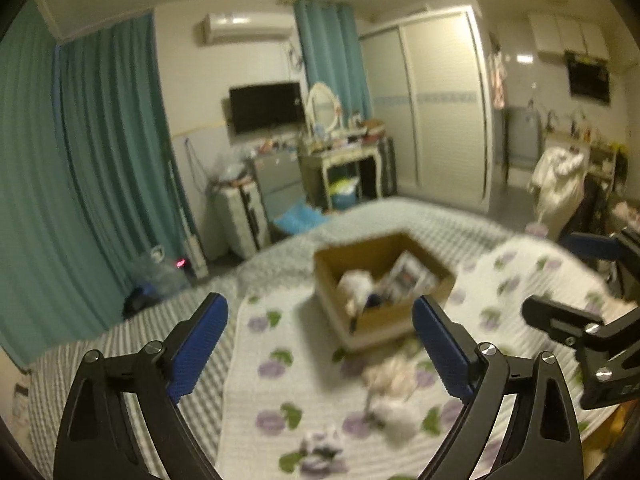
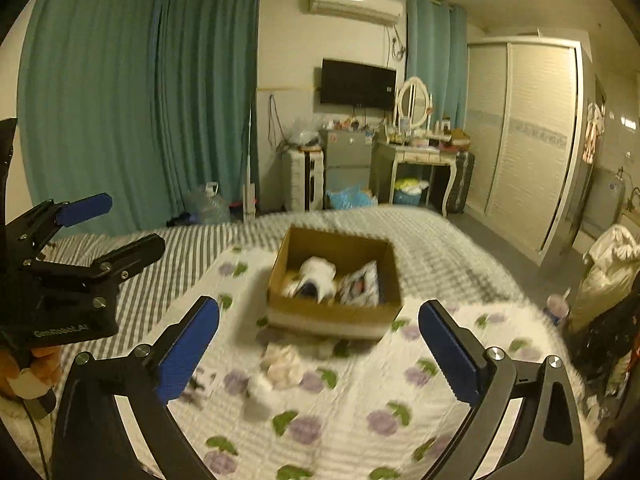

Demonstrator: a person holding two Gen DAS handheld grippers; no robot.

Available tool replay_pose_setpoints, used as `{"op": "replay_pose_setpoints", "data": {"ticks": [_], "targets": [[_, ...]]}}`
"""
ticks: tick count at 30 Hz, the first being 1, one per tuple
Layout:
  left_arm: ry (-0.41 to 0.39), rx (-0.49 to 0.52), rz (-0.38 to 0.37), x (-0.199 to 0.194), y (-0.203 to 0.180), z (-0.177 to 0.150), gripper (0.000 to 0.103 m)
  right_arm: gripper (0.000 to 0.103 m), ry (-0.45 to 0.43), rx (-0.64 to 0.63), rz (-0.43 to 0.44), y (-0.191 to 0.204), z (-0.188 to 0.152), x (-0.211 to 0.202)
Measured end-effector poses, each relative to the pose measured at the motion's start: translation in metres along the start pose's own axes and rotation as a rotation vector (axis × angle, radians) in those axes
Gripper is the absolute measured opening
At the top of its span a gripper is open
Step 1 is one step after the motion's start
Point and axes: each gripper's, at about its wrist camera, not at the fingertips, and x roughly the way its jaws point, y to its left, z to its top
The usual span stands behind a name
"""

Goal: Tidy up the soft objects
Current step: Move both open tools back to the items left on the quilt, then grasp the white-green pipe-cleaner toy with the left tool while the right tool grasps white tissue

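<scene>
Currently both jaws spread, empty: left gripper (image 1: 320, 344), right gripper (image 2: 320, 344). Box (image 2: 334, 312) on quilt (image 2: 360, 420), part filled. Soft bundles (image 2: 282, 366) lie just before it. Approach low, pinch mid-bundle.

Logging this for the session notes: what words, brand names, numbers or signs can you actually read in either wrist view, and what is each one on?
"GenRobot.AI", or close to it: pale letters on the black body of the left gripper, seen in the right wrist view; blurred, so the spelling is uncertain.
A few pale characters on the right gripper body at the left wrist view's right edge: cut off, unreadable.
Printed packet in the cardboard box: blurred, unreadable.
Air conditioner and TV: no legible marking.
</scene>
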Motion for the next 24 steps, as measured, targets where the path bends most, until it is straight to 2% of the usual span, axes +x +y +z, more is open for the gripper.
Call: {"op": "replay_pose_setpoints", "data": {"ticks": [5, 8, 12, 14, 16, 19, 21, 24], "targets": [[0.125, -0.047, -0.026, 0.046, 0.013, -0.066, 0.094, 0.101, 0.041, 0.048, -0.049, 0.025, -0.057, 0.044], [0.183, -0.045, -0.024, 0.07, 0.015, -0.107, 0.094, 0.101, 0.09, 0.088, -0.022, 0.028, -0.08, 0.075], [0.266, -0.07, -0.053, 0.094, 0.014, -0.143, 0.093, 0.1, 0.161, 0.059, -0.03, 0.038, -0.107, 0.116], [0.333, -0.052, -0.061, 0.11, 0.009, -0.158, 0.093, 0.096, 0.201, 0.059, -0.012, 0.04, -0.12, 0.135], [0.366, 0.011, -0.044, 0.118, 0.001, -0.166, 0.093, 0.09, 0.243, 0.065, -0.016, 0.039, -0.132, 0.153], [0.424, 0.033, -0.072, 0.126, -0.008, -0.181, 0.092, 0.082, 0.284, 0.11, 0.016, 0.037, -0.14, 0.173], [0.476, 0.032, -0.086, 0.133, -0.011, -0.193, 0.078, 0.078, 0.309, 0.151, 0.053, 0.036, -0.143, 0.183], [0.504, 0.015, -0.096, 0.136, -0.011, -0.2, 0.072, 0.068, 0.339, 0.176, 0.102, 0.042, -0.149, 0.196]]}}
